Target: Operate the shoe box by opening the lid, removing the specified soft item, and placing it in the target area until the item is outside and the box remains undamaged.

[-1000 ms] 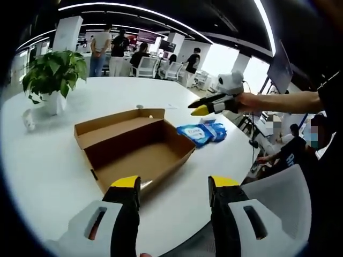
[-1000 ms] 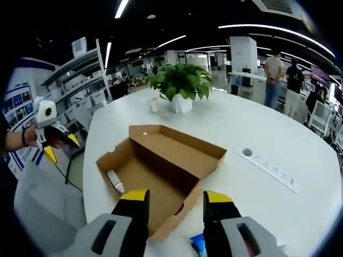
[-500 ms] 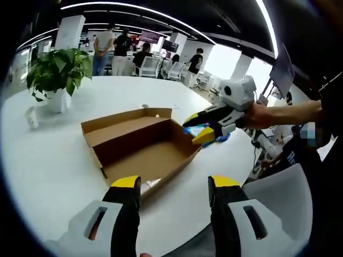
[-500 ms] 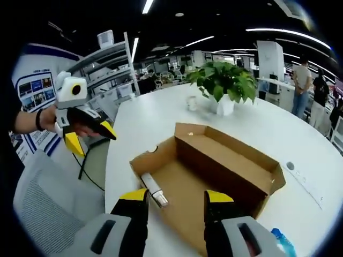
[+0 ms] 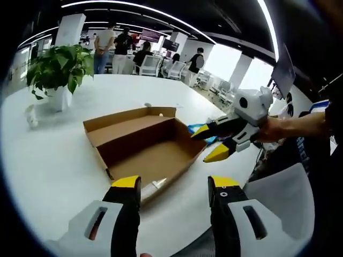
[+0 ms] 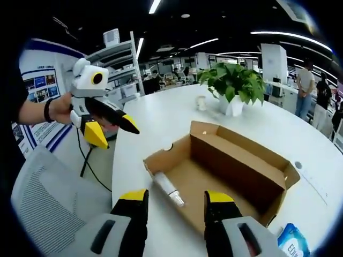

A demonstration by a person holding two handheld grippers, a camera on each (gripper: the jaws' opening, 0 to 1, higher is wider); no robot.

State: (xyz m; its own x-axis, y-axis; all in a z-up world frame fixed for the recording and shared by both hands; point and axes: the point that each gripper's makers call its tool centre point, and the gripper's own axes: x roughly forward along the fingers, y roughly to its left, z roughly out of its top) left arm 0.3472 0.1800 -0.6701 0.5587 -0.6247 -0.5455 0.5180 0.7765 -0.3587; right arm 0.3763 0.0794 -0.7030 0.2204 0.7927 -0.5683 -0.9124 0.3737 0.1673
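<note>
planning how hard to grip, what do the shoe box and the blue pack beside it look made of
Shoe box: brown corrugated cardboard, matte, with raw cut edges and folded flaps. Blue pack: looks like soft glossy plastic film, judging by its printed surface and sheen, though little of it shows.

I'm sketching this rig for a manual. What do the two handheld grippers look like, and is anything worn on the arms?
Both grippers, left and right, have black jaws capped with yellow tips, rising from pale grey bodies with dark slots. From the side, each is a slim black beak under a white housing. The person's left wrist wears a dark band.
</note>
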